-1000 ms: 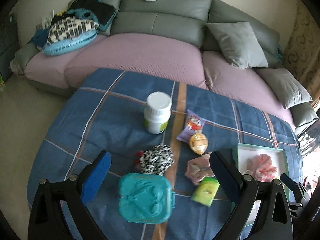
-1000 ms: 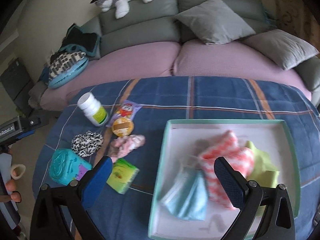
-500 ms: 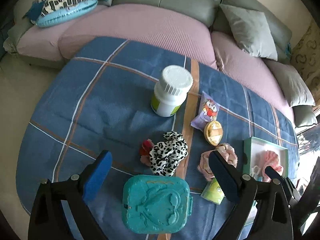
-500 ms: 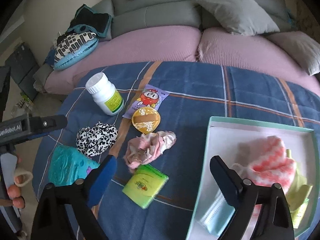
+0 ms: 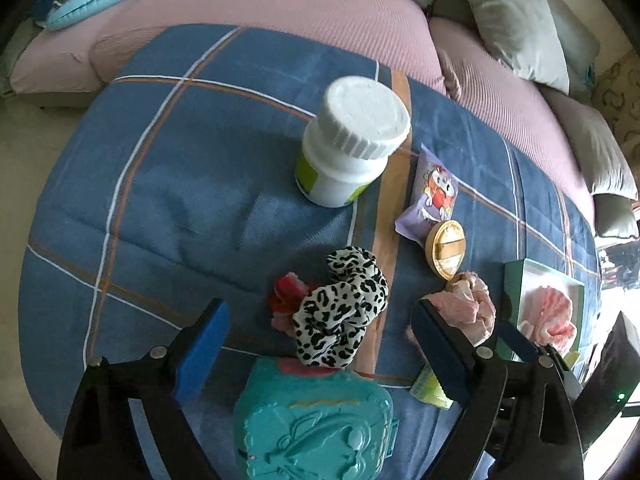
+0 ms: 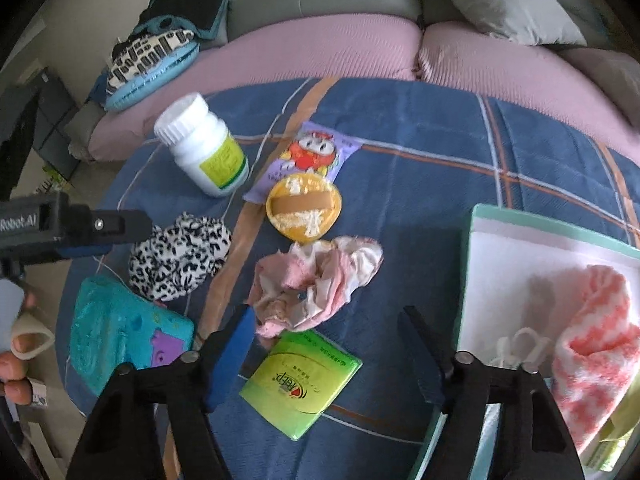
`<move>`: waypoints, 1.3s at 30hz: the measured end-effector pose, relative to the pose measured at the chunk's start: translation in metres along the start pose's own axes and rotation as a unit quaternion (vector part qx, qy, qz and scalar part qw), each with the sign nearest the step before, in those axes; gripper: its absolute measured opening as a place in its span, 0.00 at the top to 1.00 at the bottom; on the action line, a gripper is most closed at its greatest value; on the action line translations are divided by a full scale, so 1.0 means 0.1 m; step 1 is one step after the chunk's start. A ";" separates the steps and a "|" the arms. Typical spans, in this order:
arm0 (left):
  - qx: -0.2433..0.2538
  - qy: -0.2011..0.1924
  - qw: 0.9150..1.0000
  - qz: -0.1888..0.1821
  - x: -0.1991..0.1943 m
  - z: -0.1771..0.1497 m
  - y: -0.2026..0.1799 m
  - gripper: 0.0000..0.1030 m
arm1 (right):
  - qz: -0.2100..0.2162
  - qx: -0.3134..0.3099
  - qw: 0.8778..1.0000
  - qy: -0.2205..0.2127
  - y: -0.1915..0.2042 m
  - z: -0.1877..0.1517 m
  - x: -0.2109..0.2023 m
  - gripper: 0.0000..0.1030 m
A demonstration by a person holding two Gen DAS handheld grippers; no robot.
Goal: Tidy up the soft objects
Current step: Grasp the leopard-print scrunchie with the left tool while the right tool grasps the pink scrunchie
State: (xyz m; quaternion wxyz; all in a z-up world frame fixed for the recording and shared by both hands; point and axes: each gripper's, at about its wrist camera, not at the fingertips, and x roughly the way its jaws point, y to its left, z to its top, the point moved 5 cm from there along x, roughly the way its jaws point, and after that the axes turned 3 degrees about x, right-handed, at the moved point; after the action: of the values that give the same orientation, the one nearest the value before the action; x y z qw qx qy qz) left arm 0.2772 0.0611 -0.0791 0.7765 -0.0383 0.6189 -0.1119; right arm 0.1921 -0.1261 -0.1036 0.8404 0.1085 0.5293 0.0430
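A leopard-print scrunchie (image 5: 340, 312) lies on the blue plaid cloth, over a red and pink scrap (image 5: 286, 296). My left gripper (image 5: 320, 322) is open and straddles the scrunchie just above it. The scrunchie also shows in the right wrist view (image 6: 180, 256). A pink crumpled cloth (image 6: 316, 280) lies mid-table; my right gripper (image 6: 326, 326) is open and empty just in front of it. A green-rimmed white tray (image 6: 520, 236) at the right holds a pink-and-white fluffy sock (image 6: 592, 336).
A white pill bottle (image 5: 352, 140), a purple snack packet (image 6: 308, 156), a round yellow tin (image 6: 304, 204), a teal plastic case (image 5: 316, 420) and a green tissue pack (image 6: 304, 380) lie on the cloth. A pink and grey sofa (image 5: 280, 0) curves behind.
Both grippers have moved forward and down. The left one closed in over the leopard scrunchie; the right one swung left from the tray to the pink cloth.
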 end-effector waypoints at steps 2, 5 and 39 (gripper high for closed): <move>0.009 0.006 1.000 0.003 0.03 0.02 -0.05 0.11 | 0.003 -0.001 1.000 0.007 0.01 -0.02 0.04 0.35; 0.020 0.015 1.000 0.008 0.07 0.04 -0.11 0.11 | 0.008 0.000 1.000 0.015 0.02 -0.06 0.09 0.42; 0.021 0.060 0.998 0.019 0.44 0.17 -0.14 0.55 | 0.054 0.033 0.997 0.033 -0.18 -0.14 0.26 0.78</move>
State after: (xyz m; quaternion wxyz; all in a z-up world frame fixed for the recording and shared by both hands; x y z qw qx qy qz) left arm 0.3007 0.0369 -0.1145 0.7409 -0.0034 0.6623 -0.1116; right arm 0.1903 -0.1364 -0.1362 0.8147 0.1628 0.5516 0.0745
